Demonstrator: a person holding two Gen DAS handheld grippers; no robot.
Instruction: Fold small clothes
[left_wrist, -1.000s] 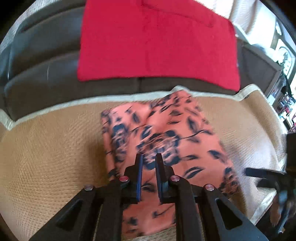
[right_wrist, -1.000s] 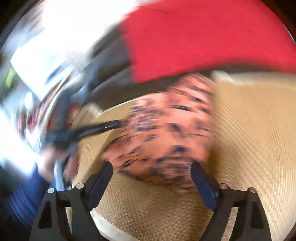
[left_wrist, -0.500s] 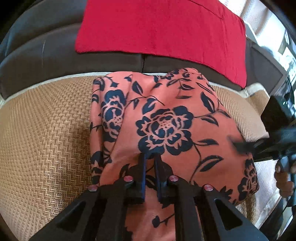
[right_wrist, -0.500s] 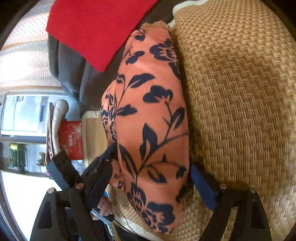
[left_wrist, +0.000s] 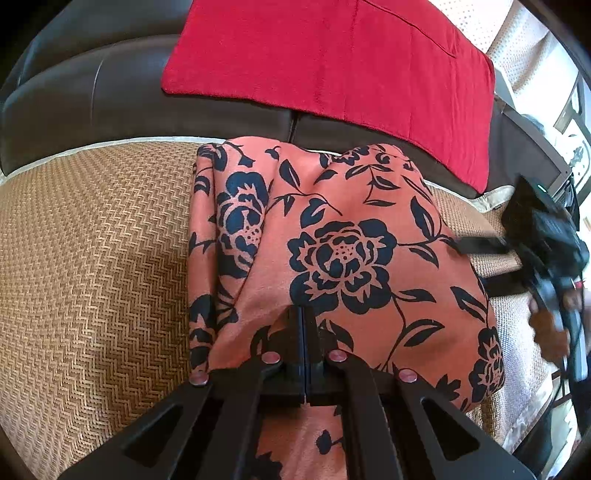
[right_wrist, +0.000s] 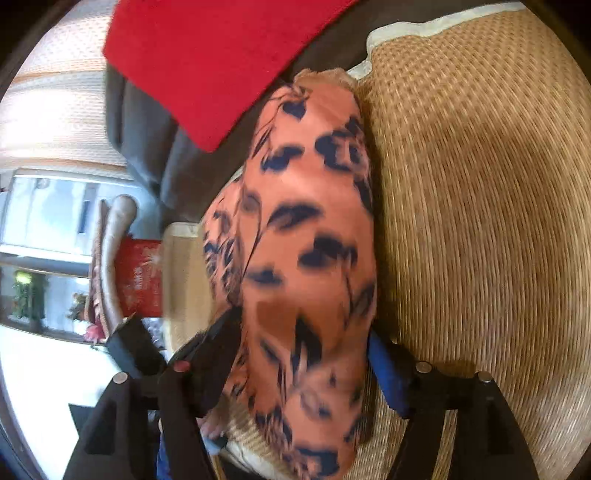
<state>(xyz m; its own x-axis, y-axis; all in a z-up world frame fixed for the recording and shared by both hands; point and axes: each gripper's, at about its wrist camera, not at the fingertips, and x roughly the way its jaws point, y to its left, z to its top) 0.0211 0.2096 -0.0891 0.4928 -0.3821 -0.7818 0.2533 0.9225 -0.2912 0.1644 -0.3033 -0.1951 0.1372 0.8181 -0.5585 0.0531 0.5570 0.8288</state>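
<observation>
An orange garment with dark blue flowers (left_wrist: 343, 258) lies partly folded on the woven seat mat (left_wrist: 92, 277). My left gripper (left_wrist: 303, 314) is shut, its tips pressed into the cloth near the garment's near edge with a pinch of fabric between them. In the left wrist view my right gripper (left_wrist: 480, 244) reaches in, blurred, at the garment's right edge, with a person's hand (left_wrist: 550, 328) behind it. In the blurred right wrist view, the garment's end (right_wrist: 306, 258) sits between the jaws of my right gripper (right_wrist: 303, 354), which are opening; one blue pad (right_wrist: 386, 369) shows beside the cloth.
A red cloth (left_wrist: 332, 59) hangs over the dark leather sofa back (left_wrist: 74, 96) behind the garment. The mat's pale border (right_wrist: 399, 31) marks the seat's edge. Beyond the seat's side are a window (right_wrist: 55, 206) and a red box (right_wrist: 138, 277).
My left gripper came down onto the garment and its jaws closed. My right gripper swung in from the side, and the garment's end now lies between its jaws.
</observation>
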